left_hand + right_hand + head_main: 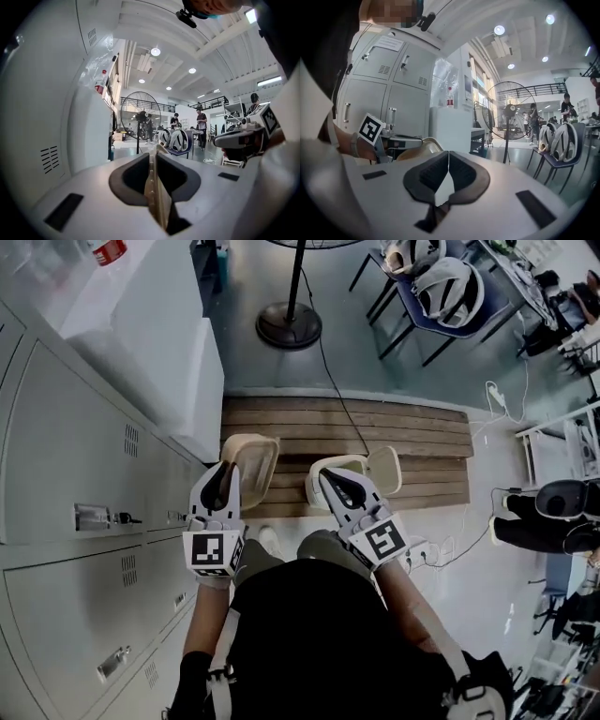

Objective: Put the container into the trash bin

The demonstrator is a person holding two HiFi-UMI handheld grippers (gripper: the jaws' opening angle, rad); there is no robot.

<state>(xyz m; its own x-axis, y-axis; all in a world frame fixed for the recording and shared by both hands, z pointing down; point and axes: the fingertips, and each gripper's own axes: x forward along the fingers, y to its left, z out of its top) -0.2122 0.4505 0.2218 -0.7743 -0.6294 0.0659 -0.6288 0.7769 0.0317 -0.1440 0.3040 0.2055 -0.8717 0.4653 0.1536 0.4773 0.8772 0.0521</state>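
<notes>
The pallet (403, 442) at twelve o'clock is rough, bare wood. The lockers (84, 456) at nine are smooth painted metal. The floor (246, 362) is glossy. The left container (255, 457) and right container (384, 468) look matt, beige, paper-like.

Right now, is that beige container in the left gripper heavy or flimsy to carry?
Probably light: the left gripper holds the beige container by one thin rim alone. Likely fairly stiff, since it holds its tray shape without sagging. The wall looks thin edge-on, so squeezing hard might crease it.
</notes>
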